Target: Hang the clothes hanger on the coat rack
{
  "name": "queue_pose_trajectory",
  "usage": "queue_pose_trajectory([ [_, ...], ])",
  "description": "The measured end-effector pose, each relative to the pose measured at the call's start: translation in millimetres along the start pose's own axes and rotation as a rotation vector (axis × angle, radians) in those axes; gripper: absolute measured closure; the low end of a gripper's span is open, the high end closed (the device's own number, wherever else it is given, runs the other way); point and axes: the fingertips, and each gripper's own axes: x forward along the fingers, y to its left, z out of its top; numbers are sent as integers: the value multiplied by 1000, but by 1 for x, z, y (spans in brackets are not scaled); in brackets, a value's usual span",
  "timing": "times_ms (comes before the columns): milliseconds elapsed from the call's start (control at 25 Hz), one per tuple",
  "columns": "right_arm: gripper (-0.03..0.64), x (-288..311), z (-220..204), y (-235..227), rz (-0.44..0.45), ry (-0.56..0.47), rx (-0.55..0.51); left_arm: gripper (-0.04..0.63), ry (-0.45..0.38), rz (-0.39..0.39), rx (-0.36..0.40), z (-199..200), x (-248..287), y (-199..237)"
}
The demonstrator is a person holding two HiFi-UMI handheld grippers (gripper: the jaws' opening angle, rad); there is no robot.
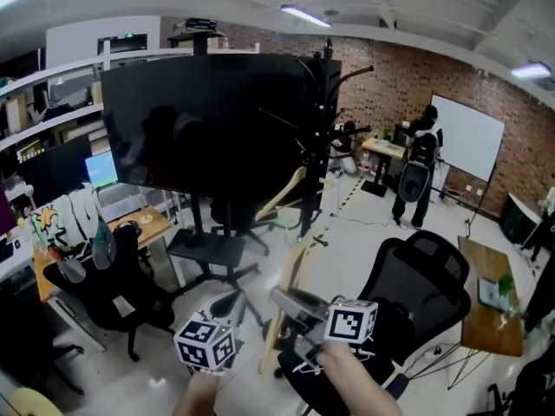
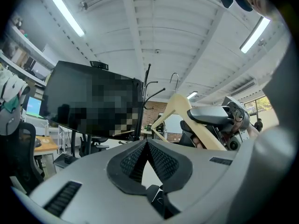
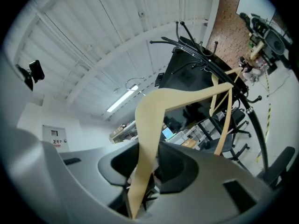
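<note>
A light wooden clothes hanger [image 3: 150,125] with a metal hook stands between the jaws of my right gripper [image 3: 147,174], which is shut on one of its arms. In the head view the hanger [image 1: 290,286] rises from that gripper [image 1: 295,303], low in the middle. The black coat rack [image 1: 323,115] with curved pegs stands ahead beside a big dark screen, and another wooden hanger [image 1: 283,196] hangs low on it. My left gripper [image 2: 147,146] is shut with nothing in it. It sits left of the right one, and from it I see the held hanger [image 2: 183,107].
A large black screen [image 1: 204,124] on a stand is left of the rack. Black office chairs [image 1: 412,289] sit near me on both sides. There is a desk [image 1: 490,306] at the right, a cluttered desk at the left, and a person [image 1: 418,172] by a whiteboard far off.
</note>
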Motion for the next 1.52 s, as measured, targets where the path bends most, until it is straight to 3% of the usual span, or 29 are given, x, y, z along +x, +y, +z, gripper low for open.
queue_pose_trajectory([
  [480,479,72,16,9,42,9,36,604,-34,-40,-9,24,-16,59],
  [680,479,98,39,11,7,-8,-39,604,-34,-85,0,33,-25,74],
  [960,479,126,57,10,13,-15,-23,604,-33,-128,16,41,-35,80],
  [1520,479,168,111,-22,167,-37,47,604,-50,-120,40,65,23,100],
])
